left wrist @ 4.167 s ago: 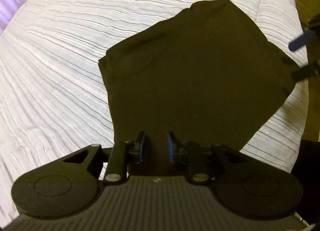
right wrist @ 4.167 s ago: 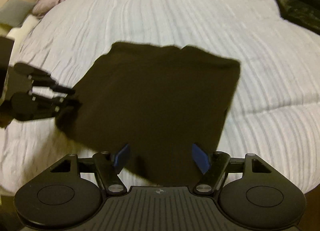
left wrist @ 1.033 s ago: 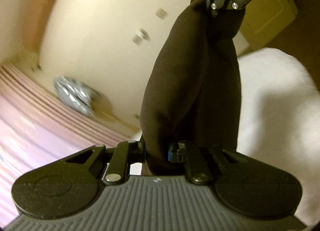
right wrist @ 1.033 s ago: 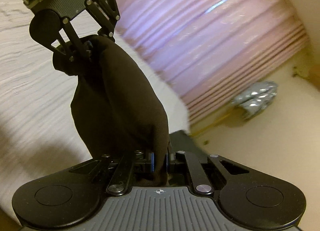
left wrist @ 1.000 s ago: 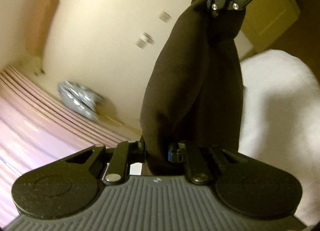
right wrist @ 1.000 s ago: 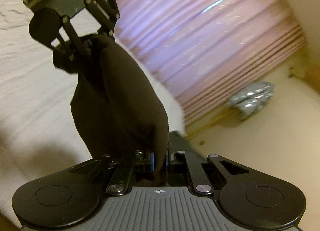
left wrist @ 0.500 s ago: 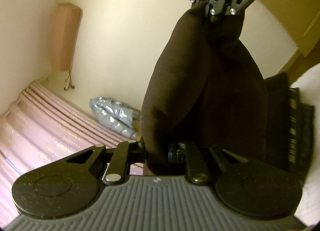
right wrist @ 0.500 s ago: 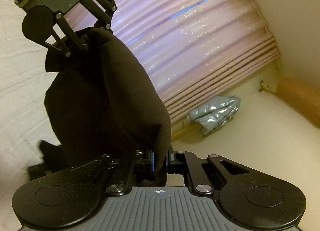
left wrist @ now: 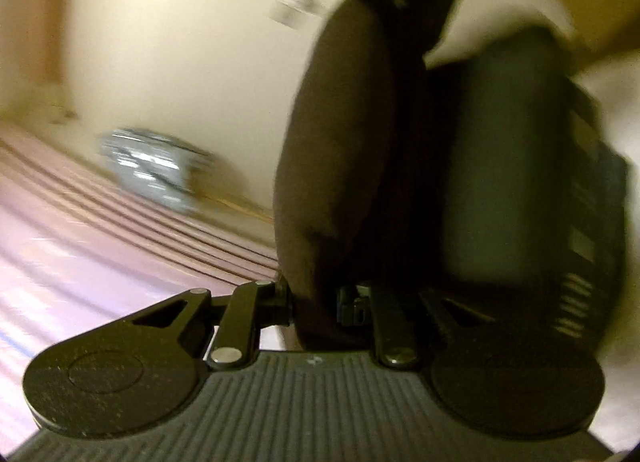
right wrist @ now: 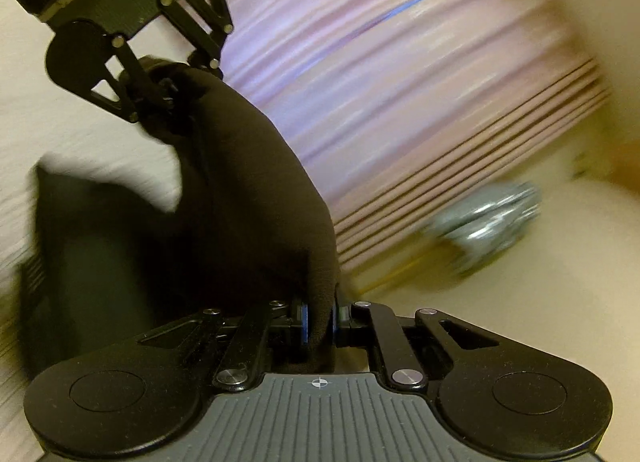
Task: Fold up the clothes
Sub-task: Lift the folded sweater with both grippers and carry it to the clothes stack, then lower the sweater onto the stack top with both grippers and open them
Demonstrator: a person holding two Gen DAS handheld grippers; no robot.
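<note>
- The bed (right wrist: 80, 158), white and blurred, lies behind everything.
- Pink curtains (right wrist: 400, 102) hang beyond it.
- A dark pile of clothes (left wrist: 520, 182) sits on the bed.
- The brown garment (right wrist: 248, 190) hangs in the air between both grippers, beside that pile.
- The left gripper (left wrist: 314, 302) has its fingers pinched on one end.
- The right gripper (right wrist: 319, 324) has its fingers clamped narrow on the other end.
</note>
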